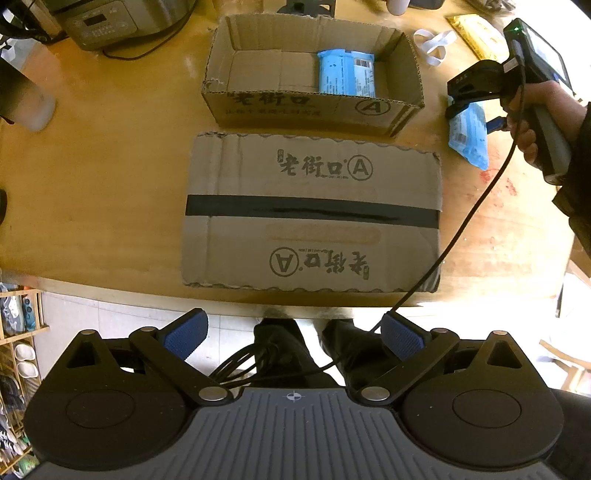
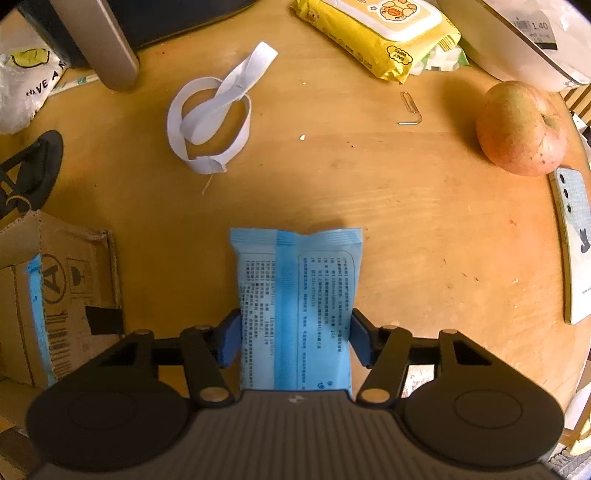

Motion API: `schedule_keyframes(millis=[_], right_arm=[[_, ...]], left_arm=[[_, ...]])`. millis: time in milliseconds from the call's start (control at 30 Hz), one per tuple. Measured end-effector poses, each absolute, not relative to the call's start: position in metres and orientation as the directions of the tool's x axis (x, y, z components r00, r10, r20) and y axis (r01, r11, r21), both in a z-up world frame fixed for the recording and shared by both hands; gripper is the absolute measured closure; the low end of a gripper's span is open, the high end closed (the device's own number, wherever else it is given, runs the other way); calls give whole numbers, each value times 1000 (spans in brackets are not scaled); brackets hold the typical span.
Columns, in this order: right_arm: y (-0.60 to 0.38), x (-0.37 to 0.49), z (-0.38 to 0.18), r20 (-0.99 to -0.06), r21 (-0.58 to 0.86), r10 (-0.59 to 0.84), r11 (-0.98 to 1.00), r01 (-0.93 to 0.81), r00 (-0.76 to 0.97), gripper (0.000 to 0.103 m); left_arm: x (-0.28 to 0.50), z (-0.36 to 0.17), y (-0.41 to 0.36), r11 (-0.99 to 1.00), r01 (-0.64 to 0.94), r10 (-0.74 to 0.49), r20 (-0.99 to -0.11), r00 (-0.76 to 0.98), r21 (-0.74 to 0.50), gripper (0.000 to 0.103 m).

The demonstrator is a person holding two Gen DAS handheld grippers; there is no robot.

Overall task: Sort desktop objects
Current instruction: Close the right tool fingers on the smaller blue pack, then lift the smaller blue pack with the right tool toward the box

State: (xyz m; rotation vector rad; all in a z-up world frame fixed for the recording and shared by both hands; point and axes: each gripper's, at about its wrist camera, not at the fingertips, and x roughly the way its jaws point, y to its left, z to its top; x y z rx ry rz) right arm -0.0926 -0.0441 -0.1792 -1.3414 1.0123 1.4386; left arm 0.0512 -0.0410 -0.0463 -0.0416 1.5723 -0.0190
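Right hand-held gripper clenched on blue wipes pack, just right of open carton; pack low over tabletop. Left hand-held gripper released, holding nothing, near carton lid. Step: carry. Next, likely: lift over carton wall, set beside the pack inside

1. Blue packet: near end hidden under the right gripper body; printed text too small to read.
2. Phone: cut off by the right picture edge.
3. Open carton: second blue packet partly hidden behind the front wall.
4. Left view: appliance cut off at the top edge; panel markings illegible.
5. White container: cut off at the top; label blurred.
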Motion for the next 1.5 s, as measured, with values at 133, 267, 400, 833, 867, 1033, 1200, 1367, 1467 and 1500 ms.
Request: schedule_keyframes(millis=[133, 267, 400, 833, 867, 1033, 1200, 1367, 1467, 1500], right_arm=[[-46, -92, -169, -997, -3, 75, -271, -963, -18, 46], [-41, -93, -152, -997, 12, 71, -281, -959, -34, 46], [-46, -95, -134, -995, 25, 81, -293, -956, -51, 46], [-33, -100, -107, -994, 23, 92, -319, -947, -55, 45], [-33, -101, -104, -994, 24, 92, -321, -947, -57, 45], [-33, -103, -96, -994, 27, 92, -331, -943, -60, 45], [-33, -106, -98, -994, 29, 88, -361, -932, -65, 45], [-37, -111, -99, -994, 9, 98, -423, -906, -56, 45], [-37, -111, -100, -994, 9, 95, -429, -903, -55, 45], [-38, -111, -99, -994, 9, 95, -429, -903, -55, 45]], left_arm=[[50, -46, -39, 999, -17, -40, -999, 1, -40, 0], [49, -45, -38, 999, -17, -43, -999, 3, -43, 0], [48, -45, -38, 999, -12, -48, -999, 5, -48, 0], [45, -43, -33, 998, -17, -60, -998, 15, -60, 0], [45, -43, -32, 998, -18, -60, -998, 15, -60, 0], [45, -43, -32, 998, -19, -65, -998, 16, -65, 0], [45, -42, -31, 998, -20, -67, -998, 18, -68, 0], [44, -43, -30, 997, -26, -68, -998, 16, -69, 0], [44, -42, -30, 997, -26, -69, -998, 15, -69, 0], [44, -42, -29, 997, -25, -69, -998, 15, -69, 0]])
